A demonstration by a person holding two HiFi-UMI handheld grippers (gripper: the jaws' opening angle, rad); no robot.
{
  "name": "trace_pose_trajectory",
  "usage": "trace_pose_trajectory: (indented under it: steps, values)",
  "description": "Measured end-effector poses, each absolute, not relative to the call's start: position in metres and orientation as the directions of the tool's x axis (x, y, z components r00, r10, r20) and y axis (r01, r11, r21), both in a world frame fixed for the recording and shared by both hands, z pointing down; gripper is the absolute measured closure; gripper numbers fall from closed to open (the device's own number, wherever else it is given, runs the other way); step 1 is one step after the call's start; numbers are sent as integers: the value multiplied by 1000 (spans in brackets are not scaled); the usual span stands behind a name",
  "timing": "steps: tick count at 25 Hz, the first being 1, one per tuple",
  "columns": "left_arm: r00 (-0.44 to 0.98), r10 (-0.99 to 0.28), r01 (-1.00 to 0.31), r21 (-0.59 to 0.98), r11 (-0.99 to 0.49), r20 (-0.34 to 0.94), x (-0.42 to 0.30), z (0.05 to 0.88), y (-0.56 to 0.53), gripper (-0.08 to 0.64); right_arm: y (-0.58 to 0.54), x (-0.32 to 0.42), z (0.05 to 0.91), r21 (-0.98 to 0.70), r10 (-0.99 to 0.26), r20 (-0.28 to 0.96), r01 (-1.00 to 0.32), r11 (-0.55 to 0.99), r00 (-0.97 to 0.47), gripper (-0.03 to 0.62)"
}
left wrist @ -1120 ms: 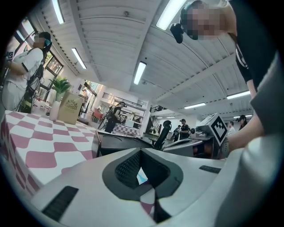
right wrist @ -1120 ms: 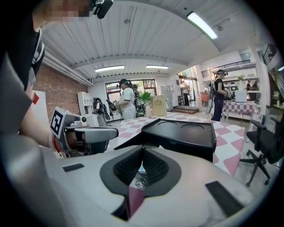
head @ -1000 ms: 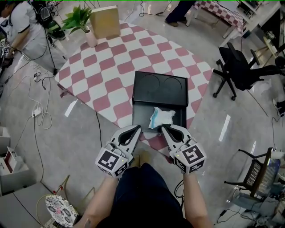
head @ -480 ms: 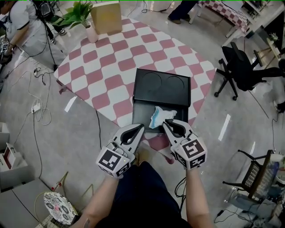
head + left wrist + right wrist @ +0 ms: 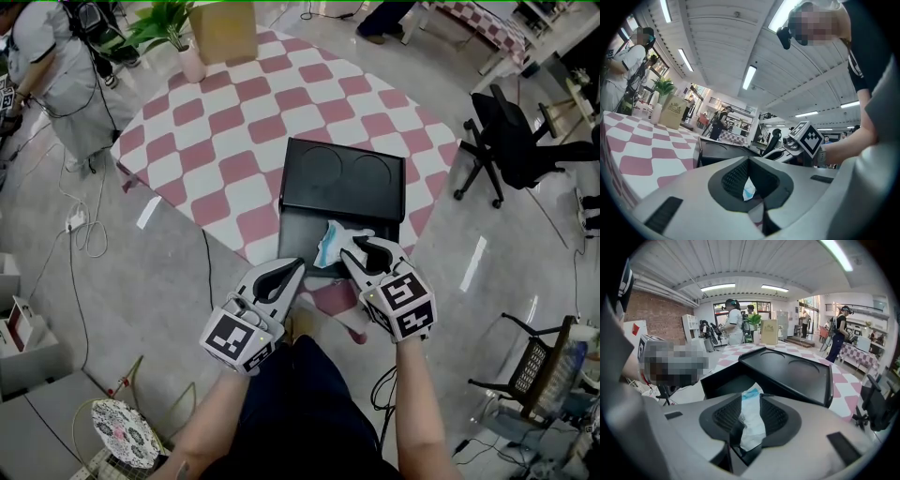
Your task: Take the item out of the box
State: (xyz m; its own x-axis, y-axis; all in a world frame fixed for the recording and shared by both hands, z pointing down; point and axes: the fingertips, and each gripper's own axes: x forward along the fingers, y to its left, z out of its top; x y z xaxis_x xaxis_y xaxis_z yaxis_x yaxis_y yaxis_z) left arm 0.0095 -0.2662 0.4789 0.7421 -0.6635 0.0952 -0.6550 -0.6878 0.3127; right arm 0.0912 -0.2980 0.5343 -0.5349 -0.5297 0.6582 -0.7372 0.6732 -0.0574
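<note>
A black box (image 5: 292, 236) stands open on the checkered table, its lid (image 5: 342, 178) folded back behind it. Inside lies a crumpled white and blue item (image 5: 335, 242). My right gripper (image 5: 349, 251) tilts down into the box at the item's near edge. Its jaws have just been opening, and the item (image 5: 752, 420) shows in the gap between them at the right gripper (image 5: 750, 397). My left gripper (image 5: 295, 267) hovers level at the box's front left corner, shut and holding nothing. In the left gripper view the left gripper (image 5: 749, 160) frames a bit of the item (image 5: 749, 191).
The pink and white checkered table (image 5: 234, 122) carries a potted plant (image 5: 178, 37) and a tan bag (image 5: 223, 33) at its far end. A black office chair (image 5: 511, 141) stands to the right. A person (image 5: 56, 66) and floor cables (image 5: 80, 225) are at the left.
My right gripper has moved forward and down over the item, and its jaws have parted around it. The left gripper has stayed where it was.
</note>
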Motion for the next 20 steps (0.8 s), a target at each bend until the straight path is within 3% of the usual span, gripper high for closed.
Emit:
trace_pose_trajectory:
  steps: [6,20]
  values:
    - [737,-669,-662,312,-682,101,7,478,-267,558,-300,84,545,-56,-454,715,-692,720,-531,407]
    - [736,-671,-658,327,-678,91,8,476,-268,558,-312,64,552,-67,-371,765,-639,766,-525,360]
